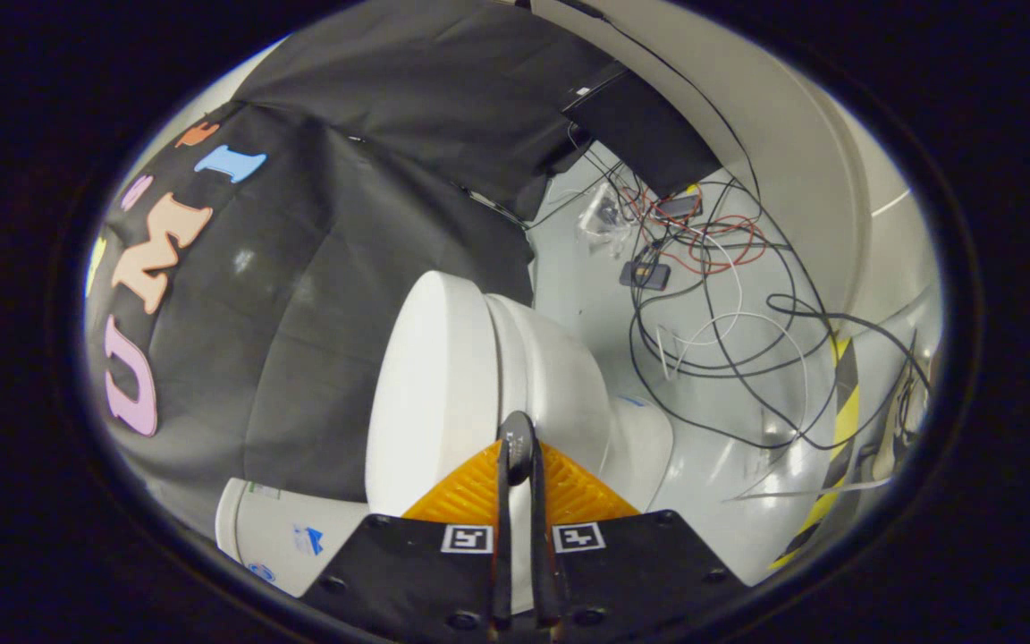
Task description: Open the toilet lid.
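Beside the toilet lid, gripper jaws pressed together, pinching nothing

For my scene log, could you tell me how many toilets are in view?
1: the toilet stands just ahead of the gripper, whose fingers meet at its lid; more may hide behind the black cloth.

Pale glossy floor carrying the toilet and loose wiring.

I see the white toilet standing on the floor; beyond it sprawls a tangle of black, white and red cables with a small dark box, and a yellow-and-black hazard strip runs alongside the cables.
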